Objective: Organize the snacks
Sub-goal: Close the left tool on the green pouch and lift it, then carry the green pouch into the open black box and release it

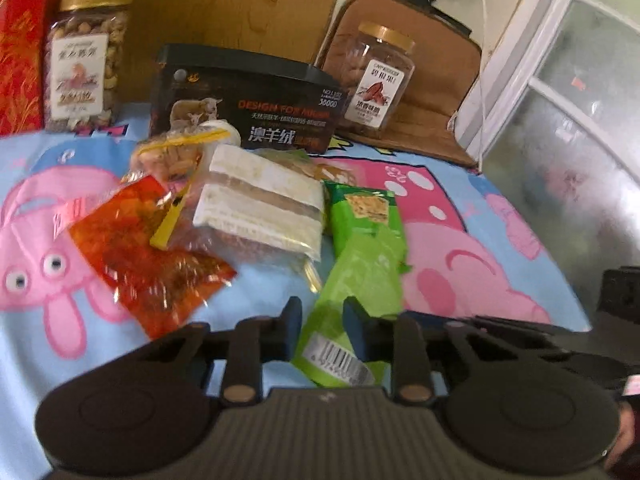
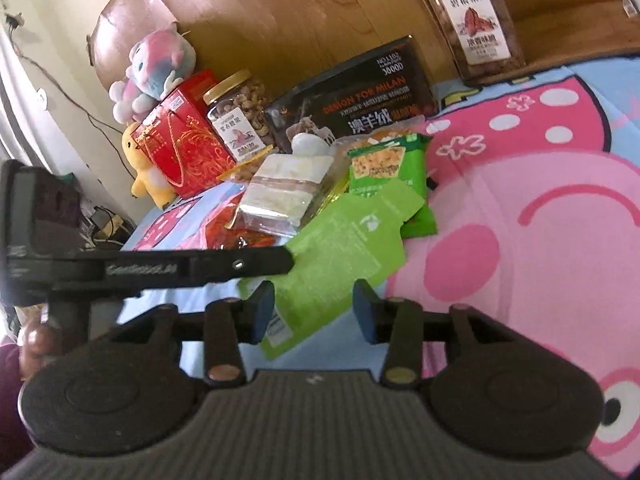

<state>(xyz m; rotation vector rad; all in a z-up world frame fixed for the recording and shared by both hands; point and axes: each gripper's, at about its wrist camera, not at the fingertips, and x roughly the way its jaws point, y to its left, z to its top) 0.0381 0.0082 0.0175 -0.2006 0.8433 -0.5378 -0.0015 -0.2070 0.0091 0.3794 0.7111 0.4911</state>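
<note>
Snacks lie on a pink-and-blue cartoon sheet (image 1: 472,216). A light green packet (image 1: 360,276) lies face down, its barcode end between the fingers of my left gripper (image 1: 322,326), which is open around it. In the right wrist view the same packet (image 2: 344,240) reaches between the fingers of my right gripper (image 2: 314,312), also open. Behind it lie a second green packet (image 1: 366,210), a clear bag of white wafers (image 1: 260,208), a red packet (image 1: 148,256) and a bag of nuts (image 1: 172,156). The left gripper's arm (image 2: 160,266) crosses the right wrist view.
A black box (image 1: 248,100) stands behind the pile. A full nut jar (image 1: 86,60) and a red gift box (image 1: 20,48) stand at the back left, a second jar (image 1: 380,80) on a brown cushion (image 1: 436,92) back right. Plush toys (image 2: 156,68) sit by the headboard.
</note>
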